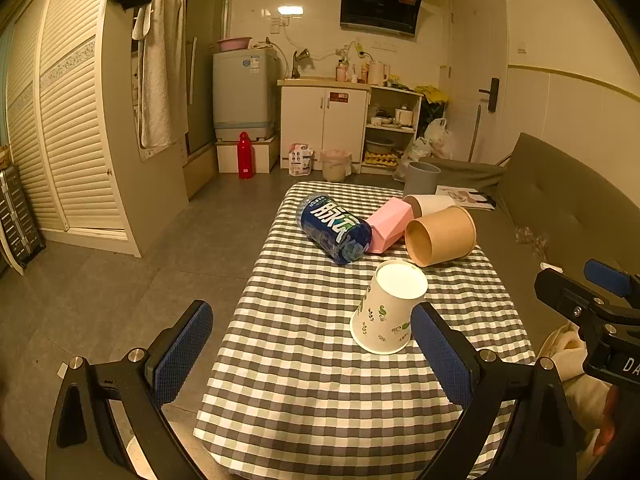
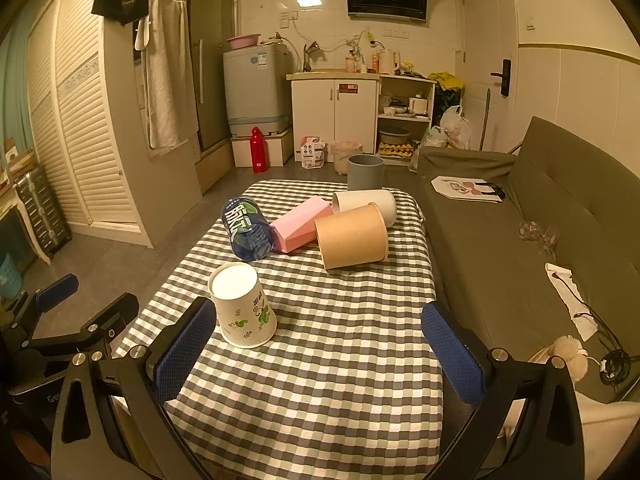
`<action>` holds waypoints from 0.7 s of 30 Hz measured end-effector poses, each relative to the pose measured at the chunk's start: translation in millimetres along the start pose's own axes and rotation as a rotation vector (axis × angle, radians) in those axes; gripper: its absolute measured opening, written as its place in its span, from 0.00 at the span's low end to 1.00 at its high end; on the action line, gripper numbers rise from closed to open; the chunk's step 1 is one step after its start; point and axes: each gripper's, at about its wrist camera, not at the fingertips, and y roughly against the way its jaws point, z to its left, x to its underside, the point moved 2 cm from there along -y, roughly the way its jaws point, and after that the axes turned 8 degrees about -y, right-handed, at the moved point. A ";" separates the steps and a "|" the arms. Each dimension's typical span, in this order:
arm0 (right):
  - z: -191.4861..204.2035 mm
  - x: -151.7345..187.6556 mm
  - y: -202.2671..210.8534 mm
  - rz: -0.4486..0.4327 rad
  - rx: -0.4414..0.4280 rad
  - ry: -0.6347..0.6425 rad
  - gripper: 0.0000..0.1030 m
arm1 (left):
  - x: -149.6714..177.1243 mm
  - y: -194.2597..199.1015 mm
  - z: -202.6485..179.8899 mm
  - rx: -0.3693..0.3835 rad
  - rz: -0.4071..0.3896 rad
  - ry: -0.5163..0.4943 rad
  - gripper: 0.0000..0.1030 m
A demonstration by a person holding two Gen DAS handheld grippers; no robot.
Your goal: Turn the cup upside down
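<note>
A white paper cup with green leaf prints point(image 1: 386, 308) stands upside down on the checkered table point(image 1: 320, 380), its base facing up. It also shows in the right wrist view point(image 2: 242, 306). My left gripper point(image 1: 312, 350) is open and empty, its right finger close beside the cup. My right gripper point(image 2: 320, 350) is open and empty, its left finger just in front of the cup. Neither gripper holds the cup.
Behind the cup lie a blue can point(image 1: 334, 228), a pink box point(image 1: 390, 224), a brown paper tub point(image 1: 440, 236) and a white cup point(image 1: 432, 204), all on their sides. A grey bin point(image 2: 365, 172) stands past the table. A grey sofa point(image 2: 520, 240) runs along the right.
</note>
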 end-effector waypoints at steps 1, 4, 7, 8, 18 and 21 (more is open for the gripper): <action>-0.2 0.0 -0.1 0.000 0.000 0.000 1.00 | 0.4 0.1 -0.5 0.000 0.000 -0.001 0.99; 0.2 -0.1 0.1 -0.001 0.000 0.000 1.00 | 0.7 0.1 -0.8 0.001 0.001 -0.002 0.99; 1.2 0.6 0.0 0.001 0.000 0.001 1.00 | 1.0 0.4 -0.5 -0.001 0.002 -0.002 0.99; 1.0 0.8 0.0 0.002 0.000 0.001 1.00 | 1.1 0.3 -0.3 -0.001 0.003 -0.002 0.99; 0.6 2.3 -0.7 0.004 0.000 0.003 1.00 | 2.0 -1.4 5.2 -0.003 0.012 0.010 0.99; 0.6 3.2 -1.7 0.008 0.000 0.002 1.00 | 3.0 -2.5 6.8 -0.008 0.015 0.013 0.99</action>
